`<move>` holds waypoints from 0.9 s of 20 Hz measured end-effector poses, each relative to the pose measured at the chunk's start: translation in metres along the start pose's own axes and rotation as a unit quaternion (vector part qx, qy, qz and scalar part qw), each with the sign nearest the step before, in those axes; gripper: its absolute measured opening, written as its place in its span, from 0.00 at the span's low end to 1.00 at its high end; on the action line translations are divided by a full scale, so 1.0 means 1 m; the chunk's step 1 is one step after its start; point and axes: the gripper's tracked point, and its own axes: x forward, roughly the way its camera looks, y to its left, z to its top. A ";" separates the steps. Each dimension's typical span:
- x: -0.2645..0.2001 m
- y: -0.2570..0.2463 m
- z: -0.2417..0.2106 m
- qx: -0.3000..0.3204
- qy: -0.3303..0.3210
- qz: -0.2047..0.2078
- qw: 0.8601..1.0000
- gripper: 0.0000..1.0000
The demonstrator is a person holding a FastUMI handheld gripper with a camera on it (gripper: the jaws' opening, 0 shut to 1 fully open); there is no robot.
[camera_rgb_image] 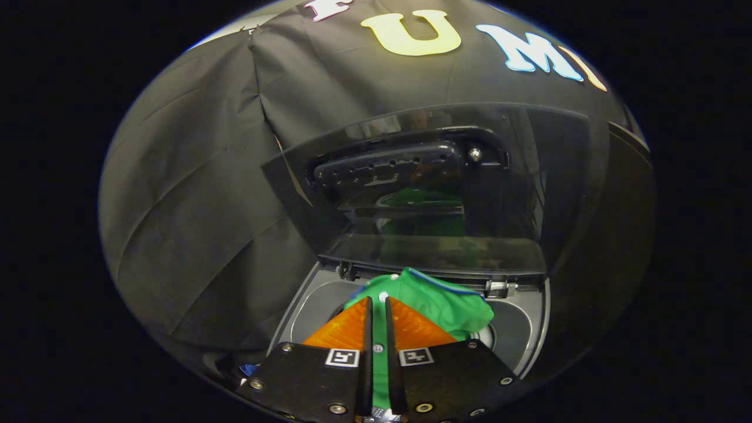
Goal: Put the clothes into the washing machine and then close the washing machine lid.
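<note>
While the lid is being kept raised, the green garment is being pinched by the nearly closed gripper over the washing machine.

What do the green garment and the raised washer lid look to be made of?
Green garment, pinched between the hand-held gripper fingers: soft knit-like cloth, matte, folding and draping. Washer lid: probably dark tinted plastic or glass, glossy; it mirrors the green.
</note>
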 end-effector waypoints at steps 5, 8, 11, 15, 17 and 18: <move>-0.005 -0.013 -0.009 -0.018 0.007 -0.026 0.999 0.68; -0.011 -0.014 -0.003 -0.034 -0.014 -0.027 0.999 0.95; -0.024 -0.006 0.021 -0.064 -0.064 -0.028 0.996 0.96; -0.042 0.006 0.063 -0.092 -0.148 -0.032 0.984 0.96; -0.050 0.009 0.084 -0.099 -0.184 -0.039 0.977 0.96; -0.053 0.010 0.094 -0.103 -0.199 -0.043 0.974 0.95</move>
